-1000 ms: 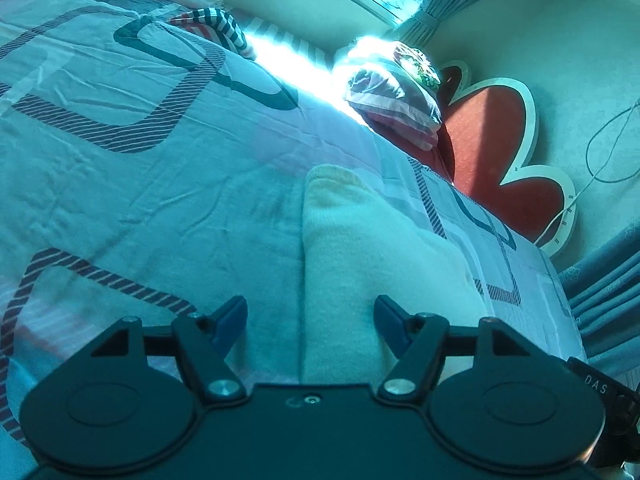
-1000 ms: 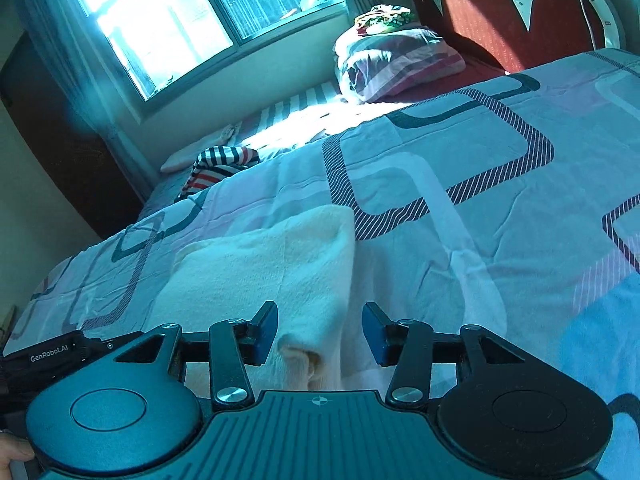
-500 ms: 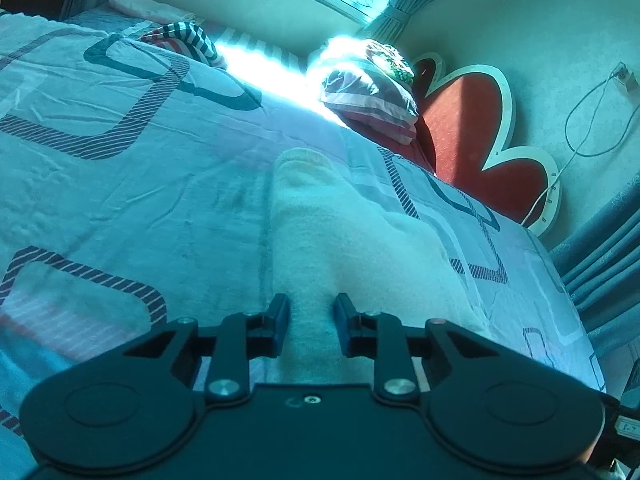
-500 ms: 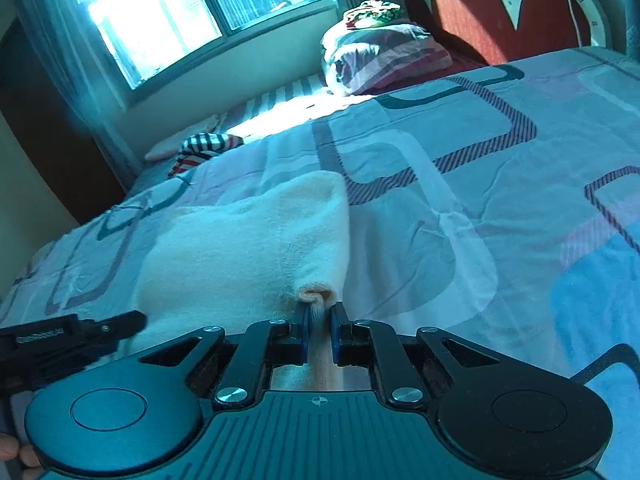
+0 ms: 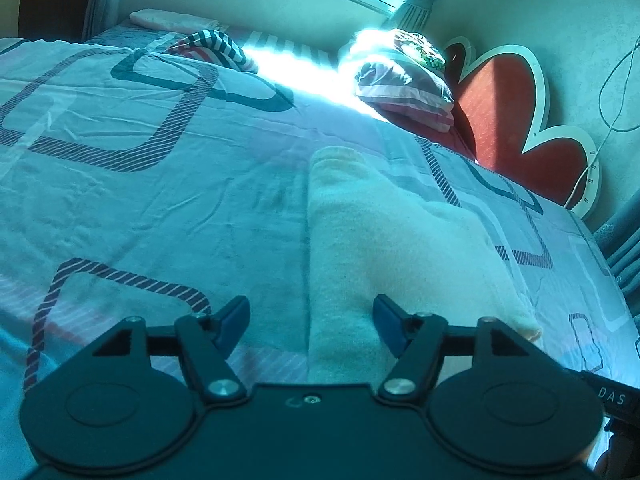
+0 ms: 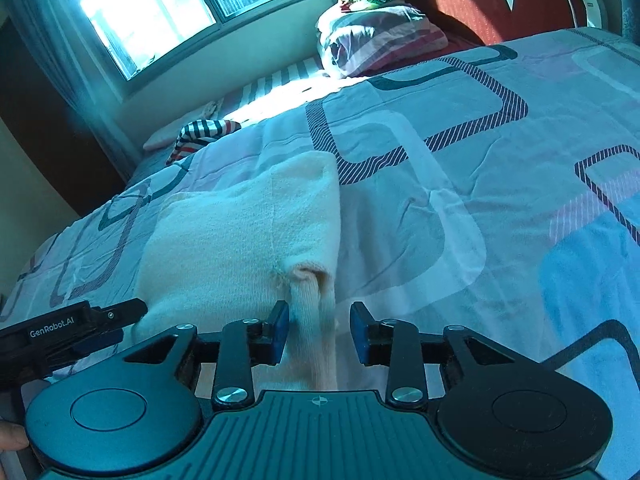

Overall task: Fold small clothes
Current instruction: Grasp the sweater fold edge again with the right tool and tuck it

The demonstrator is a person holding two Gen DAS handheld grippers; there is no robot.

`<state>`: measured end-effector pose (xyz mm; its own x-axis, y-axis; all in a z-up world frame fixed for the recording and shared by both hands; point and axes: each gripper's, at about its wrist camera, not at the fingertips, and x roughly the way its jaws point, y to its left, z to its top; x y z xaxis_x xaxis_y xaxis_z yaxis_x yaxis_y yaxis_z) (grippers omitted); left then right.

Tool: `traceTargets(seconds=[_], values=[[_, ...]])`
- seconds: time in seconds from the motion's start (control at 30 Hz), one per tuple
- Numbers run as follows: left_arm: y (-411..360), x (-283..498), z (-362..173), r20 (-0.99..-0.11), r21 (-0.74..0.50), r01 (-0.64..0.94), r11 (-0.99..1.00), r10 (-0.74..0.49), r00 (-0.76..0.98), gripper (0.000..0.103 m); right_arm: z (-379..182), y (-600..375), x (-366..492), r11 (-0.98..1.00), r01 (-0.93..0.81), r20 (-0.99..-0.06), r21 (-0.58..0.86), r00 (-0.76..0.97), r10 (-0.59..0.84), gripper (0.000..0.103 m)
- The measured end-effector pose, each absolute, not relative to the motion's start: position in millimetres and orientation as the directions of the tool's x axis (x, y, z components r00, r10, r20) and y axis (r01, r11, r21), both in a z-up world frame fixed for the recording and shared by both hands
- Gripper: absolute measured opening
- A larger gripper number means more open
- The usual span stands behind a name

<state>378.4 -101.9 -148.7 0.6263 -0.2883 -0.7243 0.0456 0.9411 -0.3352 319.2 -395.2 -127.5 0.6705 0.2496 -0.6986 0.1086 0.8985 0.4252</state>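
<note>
Cream knit garment [image 5: 400,248] lies folded flat on the bed, soft fuzzy texture, long rectangular shape with a rounded far end. From the right wrist view the same garment [image 6: 248,232] shows a vertical seam line and a rolled tubular cuff at its near right corner, small frayed spot beside the cuff.

Left gripper [image 5: 311,322]: jaws opening, blue pads wide apart. Garment's near left edge sits between them, pads not touching the fabric. Nothing gripped.

Right gripper [image 6: 319,332]: jaws opening, narrower gap than the left. Cuff strip runs down between the fingers [image 6: 279,330]; left pad just beside or grazing the knit, right pad clearly apart from it. Not clamped.

Bedsheet [image 5: 160,200] is thin woven cotton, lightly creased, printed with rounded-rectangle outlines in dark hatched stripes and solid teal bands on pale pink and blue.

Far side of the bed: striped garment [image 5: 216,46] crumpled in a heap, black/white/red bands. Folded bedding stack [image 5: 404,84] near the headboard, smooth striped fabric, with a floral bundle on top. Headboard [image 5: 512,120] is red padded, petal-shaped lobes with a white border. Curtained window [image 6: 160,12] behind, strong sun patch on the mattress edge.
</note>
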Motion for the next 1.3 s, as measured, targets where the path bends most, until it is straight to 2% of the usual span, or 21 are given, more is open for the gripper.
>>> traceTargets(seconds=[0.27,0.53,0.7,0.77,0.8,0.83,0.87,0.97,1.2,1.3], values=[[-105.2,352.8,-145.2,-0.741,-0.305,0.102,0.947,-0.304,0.599,0.067,-126.4,-390.7,285.9,0.898,0.087,-0.706,0.430,0.653,0.275,0.034],[-104.5,327.8,-153.4,-0.764,-0.326,0.110,0.939,-0.330,0.555,0.068,-129.9,-382.5,261.0,0.903,0.064,-0.718,0.425,0.631,0.294,0.033],[-104.8,315.6,-156.5,-0.763,-0.331,0.138,0.933,-0.351,0.543,0.064,-130.8,-375.9,249.9,0.902,0.052,-0.718,0.428,0.625,0.305,0.033],[-103.6,312.3,-157.5,-0.759,-0.340,0.145,0.929,-0.363,0.541,0.055,-131.0,-376.0,247.5,0.899,0.055,-0.718,0.435,0.624,0.309,0.028],[-102.7,311.6,-157.6,-0.756,-0.349,0.147,0.926,-0.371,0.539,0.052,-130.2,-375.7,246.7,0.900,0.056,-0.716,0.432,0.628,0.304,0.021],[-101.8,311.2,-157.9,-0.753,-0.360,0.149,0.921,-0.382,0.535,0.044,-129.3,-375.7,245.6,0.902,0.057,-0.716,0.428,0.631,0.300,0.016],[-101.3,310.9,-157.9,-0.750,-0.374,0.153,0.915,-0.395,0.531,0.034,-128.7,-375.8,244.8,0.902,0.058,-0.715,0.429,0.632,0.299,0.015],[-102.3,308.9,-156.4,-0.740,-0.390,0.159,0.907,-0.412,0.531,0.023,-125.9,-375.1,244.0,0.905,0.046,-0.715,0.424,0.630,0.303,0.008],[-99.7,305.3,-154.8,-0.732,-0.397,0.175,0.901,-0.425,0.532,0.018,-129.1,-377.8,244.3,0.921,0.016,-0.728,0.389,0.618,0.297,0.005],[-104.9,304.6,-154.2,-0.738,-0.377,0.181,0.908,-0.413,0.534,0.018,-134.6,-373.6,246.3,0.962,0.007,-0.762,0.275,0.611,0.213,0.002]])
